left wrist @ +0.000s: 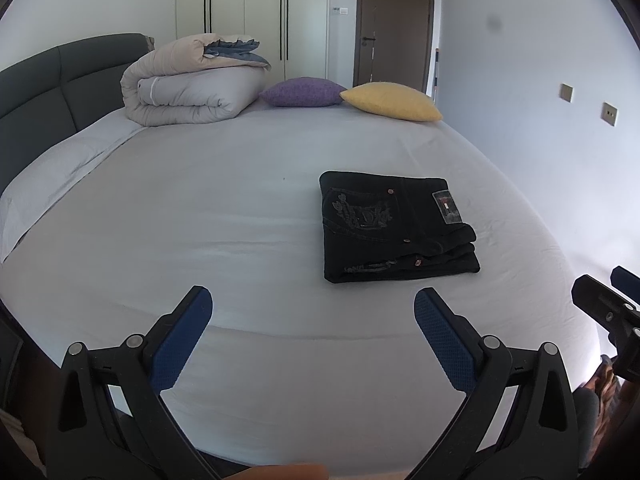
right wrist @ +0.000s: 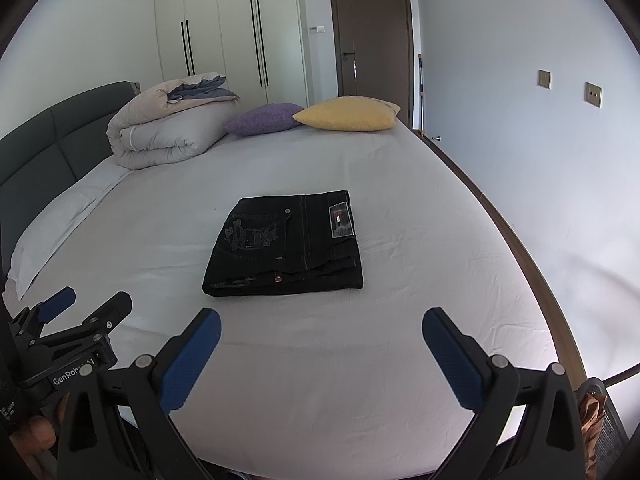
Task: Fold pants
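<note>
The black pants [right wrist: 284, 242] sit as a compact rectangular stack in the middle of the bed [right wrist: 360, 360], back pocket embroidery and the waistband patch facing up, layered edges showing at the near right corner. By the look of it the folding is done or all but done: the bundle is squared off and nothing trails out. Both tools hang back at the near edge of the mattress, well apart from the cloth. The left gripper [left wrist: 312, 340] has its blue fingers [left wrist: 180, 344] spread wide and holding nothing; the right gripper [right wrist: 320, 356] is likewise released, fingers parted over bare sheet. If anything is left, my guess is a light press or a nudge to tidy that slightly stepped right edge, which would call for a gentle approach so the stack doesn't slide on the smooth sheet. Further off, a rolled duvet [right wrist: 168, 128], a purple cushion [right wrist: 260, 120] and a yellow cushion [right wrist: 348, 114] line the far side. The underside layers of the pants are hidden, and the patch lettering is too small to read.
</note>
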Action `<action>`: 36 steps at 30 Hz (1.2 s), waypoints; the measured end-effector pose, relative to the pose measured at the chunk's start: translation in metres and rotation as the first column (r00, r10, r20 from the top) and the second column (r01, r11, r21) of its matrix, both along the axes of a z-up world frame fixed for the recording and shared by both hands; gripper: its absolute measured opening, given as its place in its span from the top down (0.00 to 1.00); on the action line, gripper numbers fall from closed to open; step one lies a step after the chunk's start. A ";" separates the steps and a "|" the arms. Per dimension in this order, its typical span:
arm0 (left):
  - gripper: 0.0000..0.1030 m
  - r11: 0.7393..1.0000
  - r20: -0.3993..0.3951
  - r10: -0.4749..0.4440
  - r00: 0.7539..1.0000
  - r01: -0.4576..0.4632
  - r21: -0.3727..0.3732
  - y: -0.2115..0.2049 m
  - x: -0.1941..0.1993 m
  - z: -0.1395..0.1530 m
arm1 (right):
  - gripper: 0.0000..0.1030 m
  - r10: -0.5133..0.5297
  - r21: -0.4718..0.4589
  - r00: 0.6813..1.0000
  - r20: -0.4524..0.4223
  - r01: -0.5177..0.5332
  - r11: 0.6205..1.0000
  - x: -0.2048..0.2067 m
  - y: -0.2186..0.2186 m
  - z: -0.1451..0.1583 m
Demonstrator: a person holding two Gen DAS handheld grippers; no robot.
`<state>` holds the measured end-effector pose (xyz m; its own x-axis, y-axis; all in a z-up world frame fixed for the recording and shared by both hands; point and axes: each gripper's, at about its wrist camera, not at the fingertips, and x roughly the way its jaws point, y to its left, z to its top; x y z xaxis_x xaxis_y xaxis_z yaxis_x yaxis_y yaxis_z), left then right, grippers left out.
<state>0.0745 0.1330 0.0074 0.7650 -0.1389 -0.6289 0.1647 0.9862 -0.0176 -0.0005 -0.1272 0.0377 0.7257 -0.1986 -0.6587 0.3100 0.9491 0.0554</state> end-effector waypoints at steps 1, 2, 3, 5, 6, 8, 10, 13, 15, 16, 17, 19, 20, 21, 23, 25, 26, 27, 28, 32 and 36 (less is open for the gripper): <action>0.00 1.000 -0.001 0.000 1.000 0.000 -0.001 0.000 0.000 -0.001 | 0.00 0.000 0.002 1.000 0.000 0.000 1.000 0.000 0.000 0.000; 0.00 1.000 -0.001 0.000 1.000 0.000 -0.002 0.000 0.000 -0.001 | 0.00 0.000 0.002 1.000 0.000 0.000 1.000 0.000 0.000 0.000; 0.00 1.000 -0.002 0.001 1.000 -0.001 -0.003 0.000 0.000 -0.002 | 0.00 0.000 0.001 1.000 0.000 0.000 1.000 0.000 0.000 0.000; 0.00 1.000 -0.004 0.001 1.000 -0.001 -0.003 -0.001 0.000 -0.004 | 0.00 0.000 0.001 1.000 -0.001 0.000 1.000 0.000 0.000 0.000; 0.00 1.000 -0.004 0.001 1.000 -0.001 -0.003 -0.001 0.000 -0.003 | 0.00 0.000 0.001 1.000 0.000 0.000 1.000 0.000 0.001 0.000; 0.00 1.000 -0.006 0.002 1.000 -0.002 -0.004 -0.001 0.000 -0.005 | 0.00 0.000 0.001 1.000 -0.001 0.000 1.000 0.000 0.001 0.000; 0.00 1.000 -0.009 0.002 1.000 -0.002 -0.005 -0.001 0.000 -0.006 | 0.00 0.000 0.001 1.000 -0.001 0.000 1.000 -0.001 0.001 -0.001; 0.00 1.000 -0.010 0.002 1.000 -0.002 -0.003 -0.001 0.000 -0.007 | 0.00 0.001 0.002 1.000 -0.002 -0.001 1.000 -0.001 0.002 -0.002; 0.00 1.000 -0.011 0.002 1.000 -0.002 -0.003 -0.002 0.000 -0.007 | 0.00 0.001 0.002 1.000 -0.002 -0.001 1.000 -0.001 0.002 -0.002; 0.00 1.000 -0.011 0.002 1.000 -0.002 -0.004 -0.002 0.000 -0.007 | 0.00 0.001 0.002 1.000 -0.002 -0.001 1.000 -0.001 0.002 -0.002; 0.00 1.000 -0.010 0.002 1.000 -0.003 -0.005 -0.001 -0.001 -0.006 | 0.00 0.000 0.002 1.000 -0.001 0.000 1.000 -0.001 0.002 -0.002; 0.00 1.000 -0.010 0.003 1.000 -0.003 -0.004 -0.002 -0.001 -0.007 | 0.00 0.000 0.002 1.000 -0.002 0.000 1.000 -0.001 0.002 -0.002; 0.00 1.000 -0.010 0.002 1.000 -0.002 -0.003 -0.002 -0.001 -0.007 | 0.00 0.000 0.002 1.000 -0.001 0.000 1.000 -0.001 0.001 -0.002; 0.00 1.000 -0.010 0.003 1.000 -0.003 -0.003 -0.002 -0.001 -0.007 | 0.00 0.001 0.003 1.000 -0.002 -0.001 1.000 -0.001 0.001 -0.002; 0.00 1.000 -0.010 0.003 1.000 -0.003 -0.004 -0.001 -0.001 -0.006 | 0.00 0.001 0.003 1.000 -0.002 -0.001 1.000 -0.001 0.002 -0.003; 0.00 1.000 -0.011 0.002 1.000 -0.002 -0.004 -0.001 -0.001 -0.006 | 0.00 0.001 0.003 1.000 -0.002 -0.001 1.000 -0.002 0.003 -0.003; 0.00 1.000 -0.010 0.003 1.000 -0.003 -0.004 -0.001 -0.001 -0.007 | 0.00 0.001 0.003 1.000 -0.001 -0.001 1.000 -0.001 0.002 -0.003; 0.00 1.000 -0.011 0.002 1.000 -0.002 -0.004 -0.001 -0.001 -0.006 | 0.00 0.000 0.003 1.000 -0.002 0.000 1.000 -0.001 0.002 -0.003; 0.00 1.000 -0.011 0.001 1.000 -0.001 -0.004 -0.001 -0.001 -0.007 | 0.00 0.000 0.003 1.000 -0.002 0.000 1.000 -0.001 0.002 -0.003; 0.00 1.000 -0.011 0.003 1.000 -0.003 -0.004 -0.001 -0.001 -0.006 | 0.00 0.001 0.004 1.000 -0.003 -0.001 1.000 -0.001 0.002 -0.003; 0.00 1.000 -0.011 0.003 1.000 -0.003 -0.004 -0.001 -0.002 -0.006 | 0.00 0.002 0.007 1.000 -0.004 -0.002 1.000 -0.003 0.005 -0.004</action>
<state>0.0729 0.1315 0.0010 0.7585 -0.1394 -0.6366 0.1614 0.9866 -0.0238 -0.0038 -0.1222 0.0340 0.7236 -0.1923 -0.6629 0.3081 0.9494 0.0608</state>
